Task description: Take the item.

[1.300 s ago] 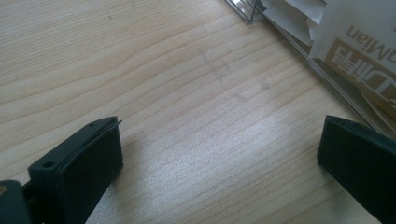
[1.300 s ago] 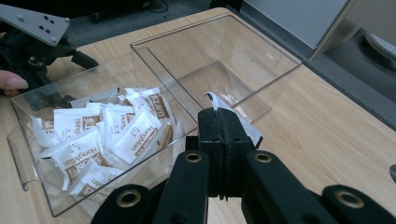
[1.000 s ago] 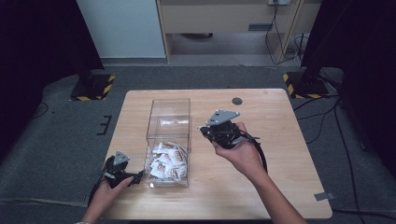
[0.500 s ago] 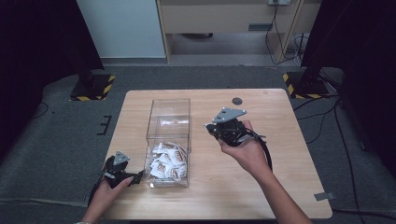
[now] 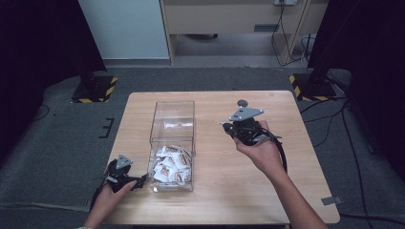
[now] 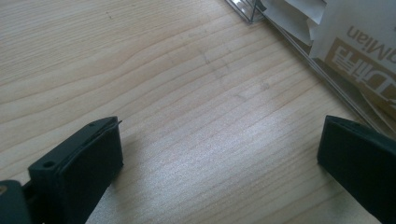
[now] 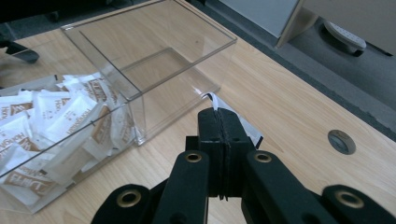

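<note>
Right gripper clamping a white sachet beside the clear box

The right gripper's jaws are pressing tight together on the sachet's edge, holding it above the wooden tabletop, just off the box's open end; the sachet is sticking out beyond the jaw tips; more sachets are lying heaped in the box's near part, while its far part is standing bare; the left gripper is resting low on the tabletop at the box's near left corner, its jaws spread wide apart and gripping nothing; a small round grey cap is sitting in the tabletop further off.
</note>
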`<state>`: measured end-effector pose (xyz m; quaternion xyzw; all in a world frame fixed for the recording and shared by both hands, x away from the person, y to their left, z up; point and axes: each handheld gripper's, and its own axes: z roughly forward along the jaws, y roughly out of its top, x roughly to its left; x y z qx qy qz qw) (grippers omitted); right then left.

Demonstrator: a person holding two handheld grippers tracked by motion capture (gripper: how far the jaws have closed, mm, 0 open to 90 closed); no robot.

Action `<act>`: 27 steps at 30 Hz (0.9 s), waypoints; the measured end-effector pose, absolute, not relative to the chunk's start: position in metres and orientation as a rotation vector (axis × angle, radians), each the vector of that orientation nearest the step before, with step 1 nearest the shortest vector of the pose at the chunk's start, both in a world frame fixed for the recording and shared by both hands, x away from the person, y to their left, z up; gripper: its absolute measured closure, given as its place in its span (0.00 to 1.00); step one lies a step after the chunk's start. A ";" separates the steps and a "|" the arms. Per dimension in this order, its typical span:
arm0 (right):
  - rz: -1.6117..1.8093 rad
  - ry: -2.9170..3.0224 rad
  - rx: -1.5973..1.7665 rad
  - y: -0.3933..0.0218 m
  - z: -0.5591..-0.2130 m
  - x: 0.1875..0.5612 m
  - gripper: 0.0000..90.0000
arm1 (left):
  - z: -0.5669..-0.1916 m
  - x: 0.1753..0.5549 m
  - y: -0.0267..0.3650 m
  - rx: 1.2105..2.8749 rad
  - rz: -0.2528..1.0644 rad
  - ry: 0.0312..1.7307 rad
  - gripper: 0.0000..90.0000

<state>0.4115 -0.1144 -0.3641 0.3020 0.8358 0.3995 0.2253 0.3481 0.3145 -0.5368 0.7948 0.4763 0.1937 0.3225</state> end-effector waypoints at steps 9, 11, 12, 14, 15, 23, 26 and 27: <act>1.077 2.264 0.889 -0.136 -0.367 0.423 1.00 | -0.537 0.348 0.315 2.087 0.508 1.250 0.00; 1.068 2.251 0.909 -0.143 -0.368 0.427 1.00 | -0.537 0.348 0.315 2.087 0.508 1.250 0.00; 1.064 2.248 0.916 -0.145 -0.368 0.429 1.00 | -0.537 0.348 0.315 2.087 0.508 1.250 0.00; 1.060 2.240 0.926 -0.148 -0.370 0.432 1.00 | -0.537 0.348 0.315 2.087 0.509 1.250 0.00; 1.060 2.240 0.926 -0.148 -0.370 0.432 1.00 | -0.537 0.348 0.315 2.087 0.508 1.250 0.00; 1.041 2.220 0.971 -0.158 -0.376 0.443 1.00 | -0.537 0.348 0.315 2.087 0.508 1.250 0.00; 1.038 2.213 0.990 -0.162 -0.381 0.448 1.00 | -0.537 0.348 0.315 2.087 0.508 1.250 0.00; 1.037 2.209 1.007 -0.164 -0.385 0.450 1.00 | -0.537 0.348 0.315 2.087 0.508 1.250 0.00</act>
